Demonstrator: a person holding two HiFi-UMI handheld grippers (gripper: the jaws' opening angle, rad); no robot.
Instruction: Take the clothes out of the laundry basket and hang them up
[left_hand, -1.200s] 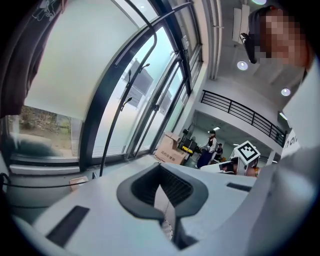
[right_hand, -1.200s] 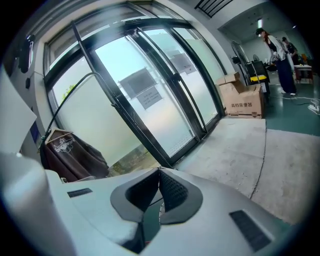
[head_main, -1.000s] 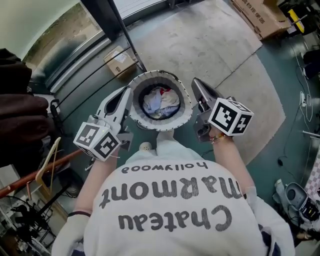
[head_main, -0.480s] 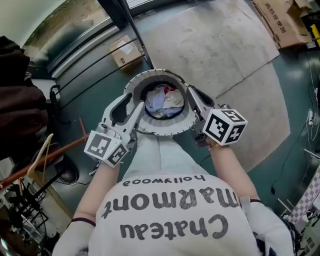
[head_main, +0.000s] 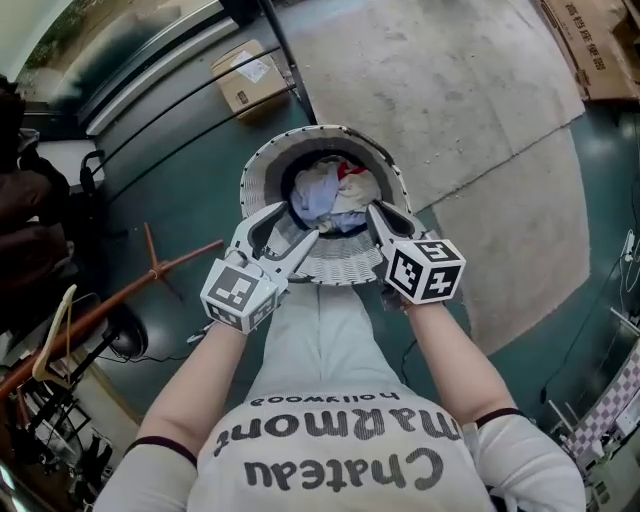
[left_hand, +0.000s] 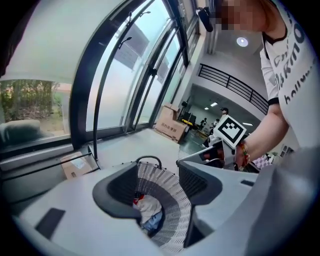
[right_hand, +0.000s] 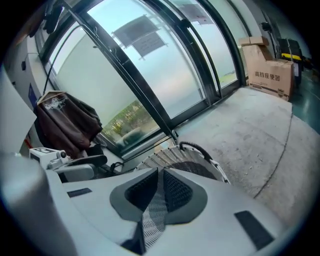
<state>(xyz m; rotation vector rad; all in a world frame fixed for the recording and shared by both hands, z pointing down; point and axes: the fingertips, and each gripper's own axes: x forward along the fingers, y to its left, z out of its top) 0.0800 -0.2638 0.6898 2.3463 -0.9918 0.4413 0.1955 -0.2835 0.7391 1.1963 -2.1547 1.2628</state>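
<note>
1. Down on the floor right in front of the person, the laundry basket (head_main: 262, 172) stands upright with its mouth facing up. The clothes (head_main: 333, 194) are a crumpled light-and-red heap at the bottom.
2. The right gripper (head_main: 379, 213) has its jaws closed on the near-right wall of the basket. In the right gripper view the white mesh (right_hand: 151, 216) runs right up between the two pads, so I'd say it's steadying the basket, not going for fabric.
3. The left gripper (head_main: 293, 228) has its jaws spread wide and nothing clamped. They hang over the near-left rim, and in its own view you look straight between them down at the clothes (left_hand: 148, 214).
4. The relation that counts: the heap lies below and a bit beyond the left fingertips, down inside the basket. There's no real long axis to line up with — it's just a lump — so the free left gripper is the one placed to dive in.
5. Pose-wise, both forearms reach down and forward and converge on the near rim. The marker cubes face up and the jaws point into the basket.
6. A wooden hanger (head_main: 52, 325) sits well off to the left — my guess is that's where the clothes go next.
</note>
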